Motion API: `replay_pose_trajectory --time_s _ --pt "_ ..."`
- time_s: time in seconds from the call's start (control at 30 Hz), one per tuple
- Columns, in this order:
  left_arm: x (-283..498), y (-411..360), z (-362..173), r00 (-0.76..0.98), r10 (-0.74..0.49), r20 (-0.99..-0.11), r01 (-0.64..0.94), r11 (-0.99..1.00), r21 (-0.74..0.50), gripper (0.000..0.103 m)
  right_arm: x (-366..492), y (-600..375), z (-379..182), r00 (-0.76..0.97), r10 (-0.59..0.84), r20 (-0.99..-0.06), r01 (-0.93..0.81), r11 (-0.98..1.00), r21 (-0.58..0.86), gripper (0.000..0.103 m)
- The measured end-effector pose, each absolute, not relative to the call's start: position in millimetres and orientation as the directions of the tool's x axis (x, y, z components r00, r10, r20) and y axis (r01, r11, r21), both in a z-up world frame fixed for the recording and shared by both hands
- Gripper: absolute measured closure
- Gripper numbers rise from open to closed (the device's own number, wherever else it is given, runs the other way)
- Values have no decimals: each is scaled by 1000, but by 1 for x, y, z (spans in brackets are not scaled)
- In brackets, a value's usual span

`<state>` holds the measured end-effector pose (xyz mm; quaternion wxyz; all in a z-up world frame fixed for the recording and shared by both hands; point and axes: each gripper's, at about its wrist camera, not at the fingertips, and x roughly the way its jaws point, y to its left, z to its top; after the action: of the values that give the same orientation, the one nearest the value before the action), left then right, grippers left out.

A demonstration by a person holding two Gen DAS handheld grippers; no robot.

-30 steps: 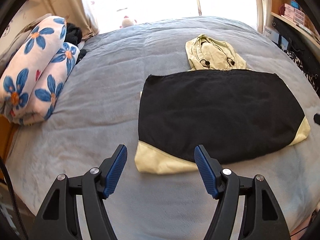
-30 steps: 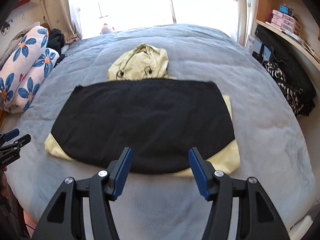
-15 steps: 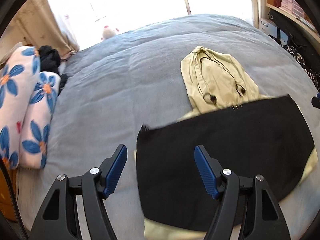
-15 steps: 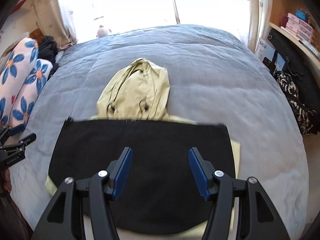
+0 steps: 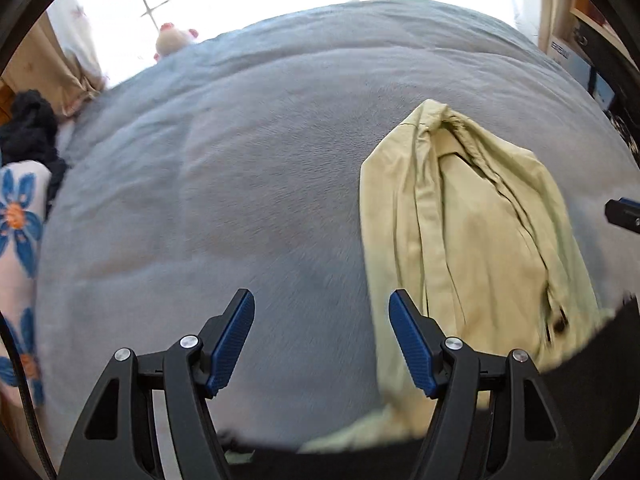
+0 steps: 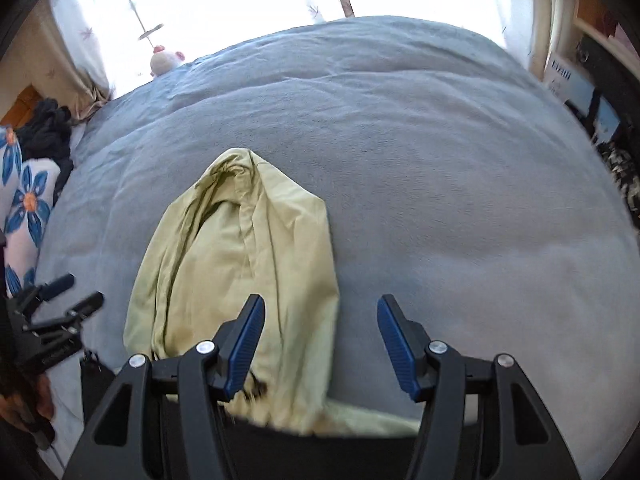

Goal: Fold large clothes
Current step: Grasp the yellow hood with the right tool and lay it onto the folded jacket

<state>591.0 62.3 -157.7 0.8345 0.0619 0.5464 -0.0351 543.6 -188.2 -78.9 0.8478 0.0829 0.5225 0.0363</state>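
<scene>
A pale yellow-green jacket lies on the grey bed, its hood (image 5: 460,240) flat and pointing toward the window. Its black-lined body (image 5: 592,380) shows only at the bottom edge. My left gripper (image 5: 322,340) hangs open over bare bedcover just left of the hood, with nothing between its fingers. In the right wrist view the hood (image 6: 240,260) lies ahead and to the left. My right gripper (image 6: 322,344) is open over the hood's right edge, its left finger above the fabric. A strip of the black body (image 6: 280,452) shows beneath it. The left gripper (image 6: 52,312) appears at that view's left edge.
The grey bedcover (image 5: 240,160) spreads wide ahead. Floral pillows (image 5: 20,240) and dark clothes (image 5: 28,132) lie at the left edge. A plush toy (image 6: 164,58) sits by the bright window. Shelves and boxes (image 6: 572,80) stand at the right.
Both grippers have swept forward across the jacket's black body to the hood and dropped a little. The black part has slid to the bottom of both views. The jaws are unchanged.
</scene>
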Motion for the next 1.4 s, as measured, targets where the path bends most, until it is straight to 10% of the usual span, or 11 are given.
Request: replay_pose_trajectory --time_s 0.37,0.47,0.63,1.07,1.2,1.4 --pt "647 57 -218 347 -87 -934 95 994 -57 35 611 -175 -148 391 128 -911 23 989 149 45" --pt "646 47 -221 337 -158 -928 143 983 -115 101 611 -171 -157 400 125 -908 3 990 138 78" --pt "620 33 -194 473 -77 -878 170 985 6 103 589 -169 -136 463 122 -878 -34 992 120 101" --pt "418 83 -75 642 -236 -729 233 967 -108 102 374 -194 -22 733 258 -629 -189 966 175 99" --pt "356 101 -89 605 -225 -764 254 964 -82 98 308 -202 -48 675 192 -713 -145 981 128 56" --pt "278 118 -109 496 -188 -848 243 967 -73 98 239 -210 -78 518 180 -836 -109 984 145 55"
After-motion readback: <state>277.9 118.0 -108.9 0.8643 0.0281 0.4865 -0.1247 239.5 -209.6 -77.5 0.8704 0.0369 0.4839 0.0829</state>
